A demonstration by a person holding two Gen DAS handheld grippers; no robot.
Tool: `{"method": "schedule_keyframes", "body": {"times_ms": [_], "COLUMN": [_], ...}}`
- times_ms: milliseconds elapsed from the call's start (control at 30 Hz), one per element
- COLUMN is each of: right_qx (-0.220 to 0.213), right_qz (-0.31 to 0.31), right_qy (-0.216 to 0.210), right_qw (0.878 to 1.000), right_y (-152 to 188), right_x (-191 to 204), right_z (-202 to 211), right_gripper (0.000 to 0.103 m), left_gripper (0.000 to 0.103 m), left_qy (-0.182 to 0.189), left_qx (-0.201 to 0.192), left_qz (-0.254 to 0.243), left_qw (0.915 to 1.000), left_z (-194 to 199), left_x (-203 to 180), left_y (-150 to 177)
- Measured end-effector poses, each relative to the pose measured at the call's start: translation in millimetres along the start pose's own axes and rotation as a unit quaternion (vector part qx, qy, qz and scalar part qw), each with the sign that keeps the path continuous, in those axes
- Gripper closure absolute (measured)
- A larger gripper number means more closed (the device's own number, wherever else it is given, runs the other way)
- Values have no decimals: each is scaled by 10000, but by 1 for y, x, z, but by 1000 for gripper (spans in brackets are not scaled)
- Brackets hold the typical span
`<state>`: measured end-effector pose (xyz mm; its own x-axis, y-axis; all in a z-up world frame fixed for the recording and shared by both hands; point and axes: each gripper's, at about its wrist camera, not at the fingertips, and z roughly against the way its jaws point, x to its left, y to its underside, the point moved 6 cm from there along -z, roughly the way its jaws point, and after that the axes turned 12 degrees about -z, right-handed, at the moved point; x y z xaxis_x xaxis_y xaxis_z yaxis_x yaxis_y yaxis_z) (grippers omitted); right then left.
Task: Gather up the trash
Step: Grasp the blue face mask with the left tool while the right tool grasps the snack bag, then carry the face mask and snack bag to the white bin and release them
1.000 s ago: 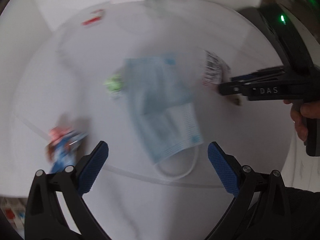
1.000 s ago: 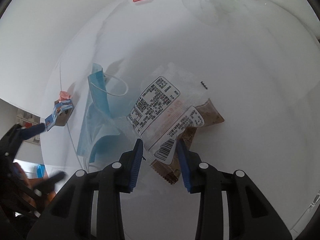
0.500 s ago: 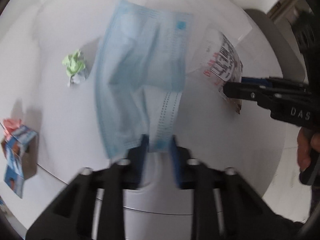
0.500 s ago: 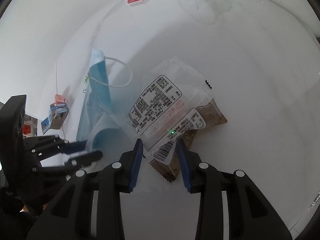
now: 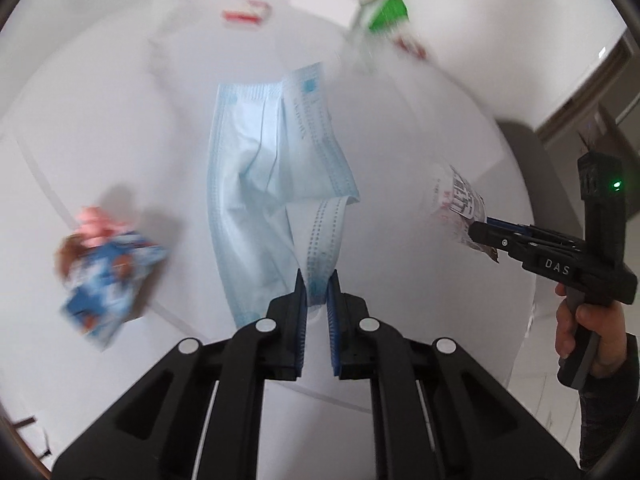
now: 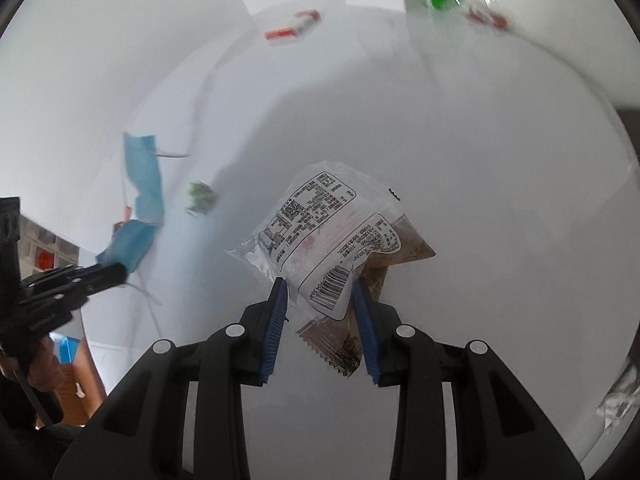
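My left gripper [image 5: 317, 294] is shut on the near edge of a light blue face mask [image 5: 272, 184], which hangs lifted over the round white table [image 5: 440, 128]. The mask also shows at the left of the right wrist view [image 6: 142, 204]. My right gripper [image 6: 319, 300] is shut on clear and brown snack wrappers [image 6: 320, 236], held above the table. In the left wrist view it shows at the right with the wrappers [image 5: 460, 204].
On the table lie a blue and pink crumpled wrapper [image 5: 106, 276], a small green crumpled scrap [image 6: 200, 197], a red and white packet [image 5: 246, 14] at the far edge, and a green-labelled clear bottle [image 5: 376, 16] beyond.
My left gripper closed on the face mask and lifted it off the table. My right gripper raised the wrappers it holds.
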<state>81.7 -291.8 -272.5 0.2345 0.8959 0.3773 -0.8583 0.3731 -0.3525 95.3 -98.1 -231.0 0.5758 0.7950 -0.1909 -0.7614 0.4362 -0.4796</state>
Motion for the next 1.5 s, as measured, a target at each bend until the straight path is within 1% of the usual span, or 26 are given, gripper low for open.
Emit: {"method": "schedule_keyframes", "body": {"times_ms": [67,100,200,267,300,400,433,467,500,533,600,667,733,800,833,867,967,1033,1067,1100,1133,1167,1233,1300,1400,1500], "right_qx": [-95,-112,-148,-110,-73,105,189,267,355,471,654,856,1012,1119,1173,1213,1283,1339,1353,1366,1387,1400,1430,1445,1454,1501], "right_qz": [245,341,872,1177,1298,1809,2006,2136,2257,2406,2633,2890,3087,3196,3254,3308,3378,3384,3385,3379,3369,3364,3342,3353,3432,3529], "right_qy": [-173,-256,-688,-991,-1110,-1503,-1625,-1717,-1808,-1917,-2055,-2166,-2184,-2188,-2182,-2158,-2068,-1982,-1960,-1928,-1885,-1856,-1803,-1764,-1723,-1713], "right_qw": [9995,9990,9937,9880,9853,9719,9659,9613,9566,9503,9403,9286,9202,9151,9126,9107,9092,9101,9103,9110,9120,9126,9140,9141,9118,9075], "right_y": [-2,-1,5,13,16,37,47,56,64,76,96,119,138,150,157,163,180,189,192,196,200,203,207,210,216,221], "right_x": [25,35,92,126,140,197,219,234,249,268,298,330,353,366,375,382,397,402,396,397,399,399,398,400,405,413], "right_z": [13,17,33,40,42,42,41,39,37,35,31,25,19,17,15,13,12,8,11,11,10,10,8,5,0,-8], "right_gripper": [69,69,69,69,69,69,69,69,69,69,69,69,69,69,69,69,69,69,69,69,69,69,69,69,69,69], "left_gripper": [94,94,94,94,94,94,94,94,94,94,94,94,94,94,94,93,91,83,66,45,39,33,30,26,20,17], "left_qy": [-206,-281,-657,-995,-1215,-1611,-1785,-1851,-1939,-1969,-1966,-1981,-1907,-1826,-1802,-1798,-1680,-1621,-1574,-1577,-1650,-1712,-1695,-1701,-1668,-1609], "left_qx": [-296,-392,-685,-805,-831,-821,-811,-810,-803,-787,-732,-640,-428,-212,-13,112,559,733,788,809,817,800,807,807,720,472], "left_qz": [221,310,745,1090,1294,1738,1951,2072,2303,2473,2869,3162,3472,3709,3804,3866,4058,4181,4232,4250,4240,4181,4071,4045,4145,4299], "left_qw": [9991,9984,9927,9858,9806,9680,9610,9572,9502,9455,9347,9256,9172,9103,9071,9045,8966,8908,8888,8877,8868,8885,8939,8949,8917,8872], "left_z": [37,48,95,131,148,176,187,194,199,204,197,187,170,153,147,138,110,98,92,86,85,86,90,90,103,129], "left_x": [15,19,42,65,77,103,115,121,132,144,164,176,197,217,231,238,260,267,271,273,275,277,278,277,276,272], "left_y": [11,16,43,75,96,142,166,177,199,216,249,273,307,333,356,367,405,419,426,424,427,428,431,425,425,419]}}
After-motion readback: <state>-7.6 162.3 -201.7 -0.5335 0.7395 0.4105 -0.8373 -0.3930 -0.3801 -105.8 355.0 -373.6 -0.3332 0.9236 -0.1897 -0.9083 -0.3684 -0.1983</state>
